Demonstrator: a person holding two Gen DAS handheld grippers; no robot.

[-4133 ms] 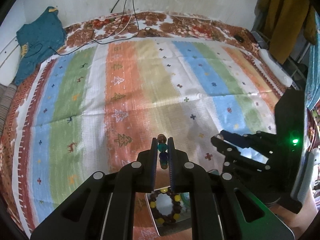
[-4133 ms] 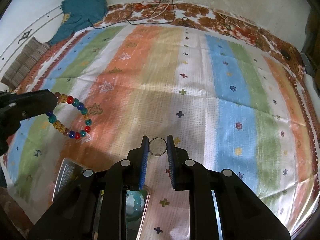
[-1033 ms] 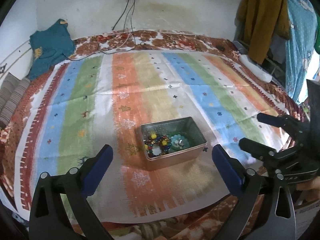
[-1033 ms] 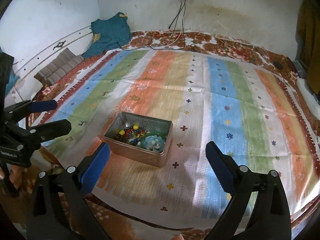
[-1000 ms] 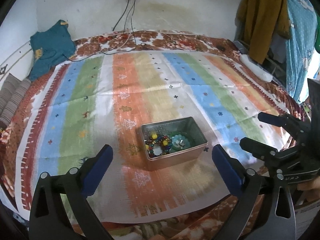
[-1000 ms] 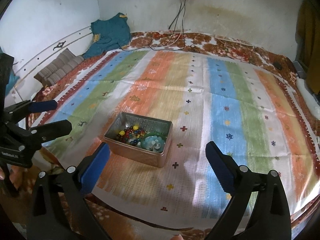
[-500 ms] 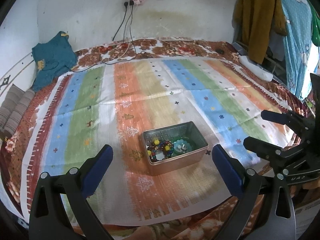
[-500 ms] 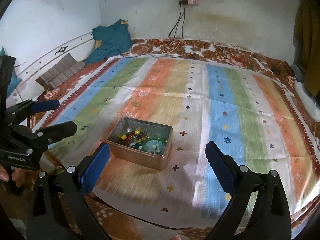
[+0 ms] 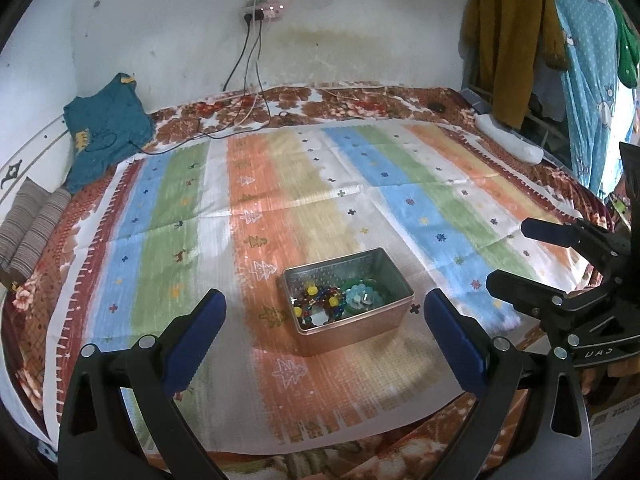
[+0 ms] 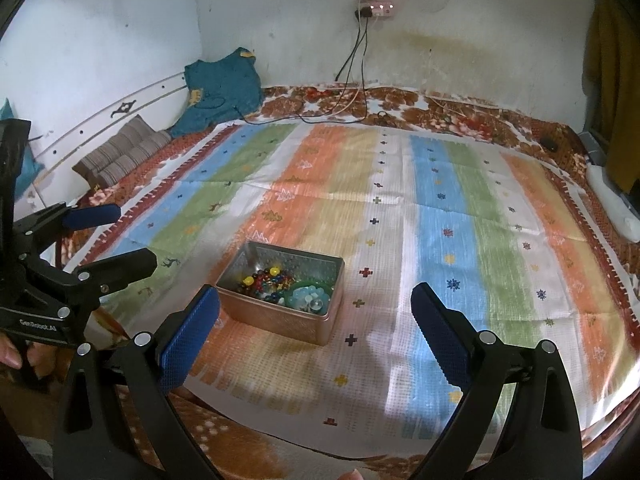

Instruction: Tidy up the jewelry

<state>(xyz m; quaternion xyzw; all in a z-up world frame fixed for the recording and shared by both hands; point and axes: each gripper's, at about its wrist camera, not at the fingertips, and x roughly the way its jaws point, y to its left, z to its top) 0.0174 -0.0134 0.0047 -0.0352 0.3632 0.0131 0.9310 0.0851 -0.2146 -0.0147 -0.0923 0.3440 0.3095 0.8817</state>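
A metal tin (image 9: 394, 276) (image 10: 334, 276) stands on the striped cloth (image 9: 420, 220) (image 10: 440, 220) near its front edge. Inside lie a multicoloured bead bracelet (image 9: 318, 304) (image 10: 266, 278) and a pale teal bead bracelet (image 9: 362, 296) (image 10: 310, 296). My left gripper (image 9: 324, 316) (image 10: 116, 236) is wide open and empty, held back from the tin and above it. My right gripper (image 10: 316, 312) (image 9: 524, 252) is wide open and empty too, to the right of the left one and apart from the tin.
A teal garment (image 9: 104, 132) and striped cushions (image 9: 32, 232) lie at the left. Cables (image 9: 244, 92) hang from a wall socket (image 9: 262, 10) onto the bed. Clothes (image 9: 516, 36) hang at the right. A white object (image 9: 508, 138) lies at the bed's right edge.
Both grippers, shut on a bead bracelet and a ring four seconds ago, are open and empty. Over the last second both have drawn back and risen, so the tin looks smaller.
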